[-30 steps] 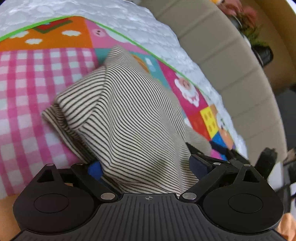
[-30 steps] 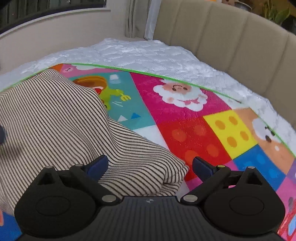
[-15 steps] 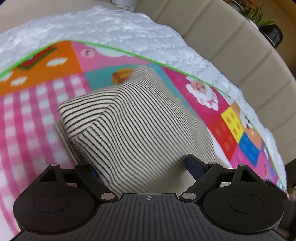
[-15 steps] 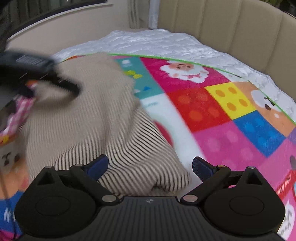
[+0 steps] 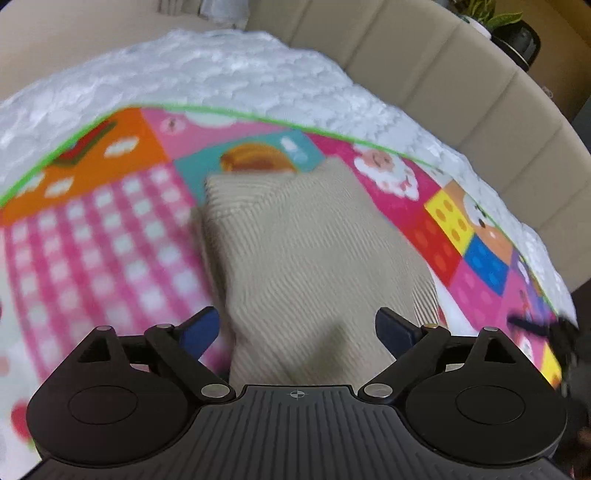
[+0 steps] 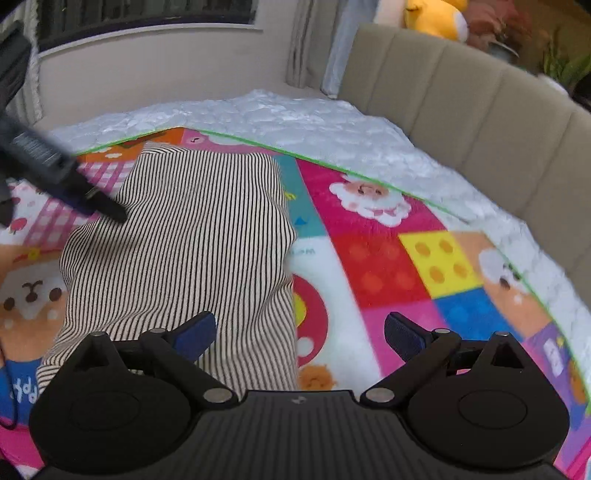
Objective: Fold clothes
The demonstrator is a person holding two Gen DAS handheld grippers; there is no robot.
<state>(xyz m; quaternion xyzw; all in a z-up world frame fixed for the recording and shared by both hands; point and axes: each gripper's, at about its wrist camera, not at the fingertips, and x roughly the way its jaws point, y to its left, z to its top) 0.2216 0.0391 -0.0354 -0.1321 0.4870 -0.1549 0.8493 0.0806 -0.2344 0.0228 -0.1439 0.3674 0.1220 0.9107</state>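
A folded garment of cream knit fabric with thin dark stripes (image 6: pixel 177 254) lies on a bright patchwork play mat of soft fleece (image 6: pixel 388 258), printed with cartoon animals, pink gingham and coloured squares. The mat is spread over a white quilted bed cover (image 6: pixel 303 118), and a beige padded headboard with vertical channels (image 6: pixel 480 122) curves round the far and right sides of the bed.

In the right wrist view the garment rests as a roughly rectangular bundle on the left half of the mat, its far edge close to the mat's green border and its near end reaching under the camera housing. The right gripper (image 6: pixel 300 332) stands wide open with nothing between its blue-padded fingers (image 6: pixel 195 334); its left finger sits above the garment's near right corner, while the other is over bare mat. Whether that left pad touches the cloth cannot be told.

The left gripper (image 5: pixel 297 328) is likewise spread wide and holds nothing. In its own blurred view the garment (image 5: pixel 314 258) fills the space between the two blue pads and extends away from the camera, and contact with the cloth cannot be judged. Seen from the right wrist, that same tool shows as a dark blurred shape at the upper left, its tip over the garment's left edge. A yellow plush toy (image 6: pixel 436 16) sits beyond the headboard.
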